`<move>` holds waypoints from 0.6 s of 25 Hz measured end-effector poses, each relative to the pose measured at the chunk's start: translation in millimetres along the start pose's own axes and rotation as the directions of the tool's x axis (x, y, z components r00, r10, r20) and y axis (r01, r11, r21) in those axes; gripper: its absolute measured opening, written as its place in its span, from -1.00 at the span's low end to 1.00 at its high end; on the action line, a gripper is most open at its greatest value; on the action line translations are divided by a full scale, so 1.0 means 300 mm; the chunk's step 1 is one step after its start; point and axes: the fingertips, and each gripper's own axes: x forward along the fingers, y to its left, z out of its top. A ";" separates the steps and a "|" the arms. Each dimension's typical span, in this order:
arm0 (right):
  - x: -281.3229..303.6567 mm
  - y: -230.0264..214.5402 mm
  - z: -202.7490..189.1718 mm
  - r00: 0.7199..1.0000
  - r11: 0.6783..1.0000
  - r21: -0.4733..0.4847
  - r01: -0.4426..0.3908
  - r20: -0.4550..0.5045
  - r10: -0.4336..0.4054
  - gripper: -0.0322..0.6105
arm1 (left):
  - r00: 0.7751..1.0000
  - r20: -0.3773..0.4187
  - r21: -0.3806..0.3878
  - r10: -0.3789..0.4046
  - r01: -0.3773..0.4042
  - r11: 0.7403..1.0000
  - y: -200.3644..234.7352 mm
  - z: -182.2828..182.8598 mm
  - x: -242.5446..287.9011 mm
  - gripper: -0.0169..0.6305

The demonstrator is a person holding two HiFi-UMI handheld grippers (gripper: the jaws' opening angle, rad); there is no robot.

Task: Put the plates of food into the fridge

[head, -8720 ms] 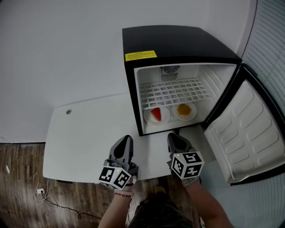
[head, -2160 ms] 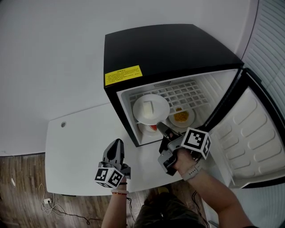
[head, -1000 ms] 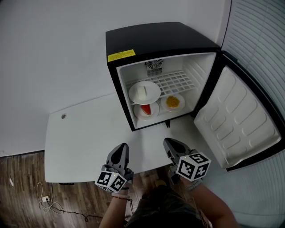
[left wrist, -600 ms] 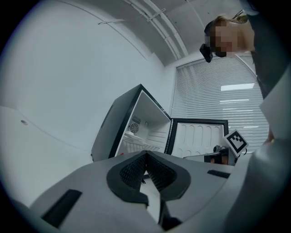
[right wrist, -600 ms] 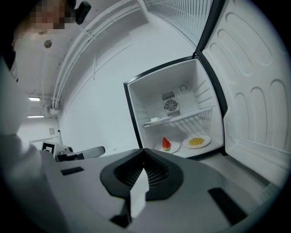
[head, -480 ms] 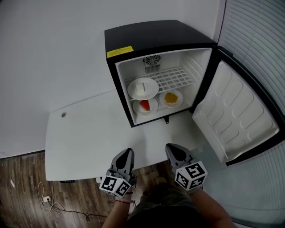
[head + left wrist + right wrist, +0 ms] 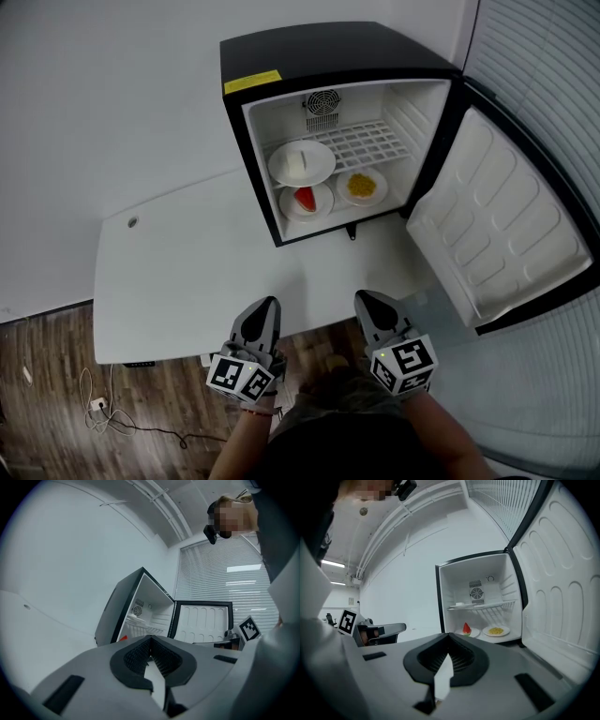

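A black mini fridge stands open on the white table. Inside, a white plate with a pale piece of food rests on the wire shelf. Below it on the fridge floor lie a plate with a red watermelon slice and a plate of yellow food. The right gripper view shows the watermelon plate and the yellow-food plate ahead. My left gripper and right gripper hover side by side over the table's front edge, well short of the fridge. Both are shut and hold nothing.
The fridge door swings wide to the right, its inner shelves bare. A window blind fills the right wall. Dark wood floor with a cable lies beyond the table's left front corner.
The white plate, held up at the shelf by my right gripper two seconds ago, now rests on it. Both grippers have drawn back to the table's front edge, and the right one has rolled upright.
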 end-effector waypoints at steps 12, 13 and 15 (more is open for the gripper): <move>-0.004 0.005 0.018 1.000 0.999 -0.039 0.005 0.018 -0.004 -0.89 | 1.000 -0.010 -0.003 0.001 -0.001 1.000 -0.014 -0.005 -0.005 -0.93; -0.006 0.005 0.020 1.000 0.999 -0.042 0.005 0.019 -0.004 -0.89 | 1.000 -0.009 -0.003 0.002 -0.002 1.000 -0.014 -0.005 -0.005 -0.93; -0.008 0.000 0.024 1.000 0.999 -0.046 0.007 0.022 -0.006 -0.89 | 1.000 -0.008 -0.002 0.001 -0.001 1.000 -0.016 -0.004 -0.003 -0.93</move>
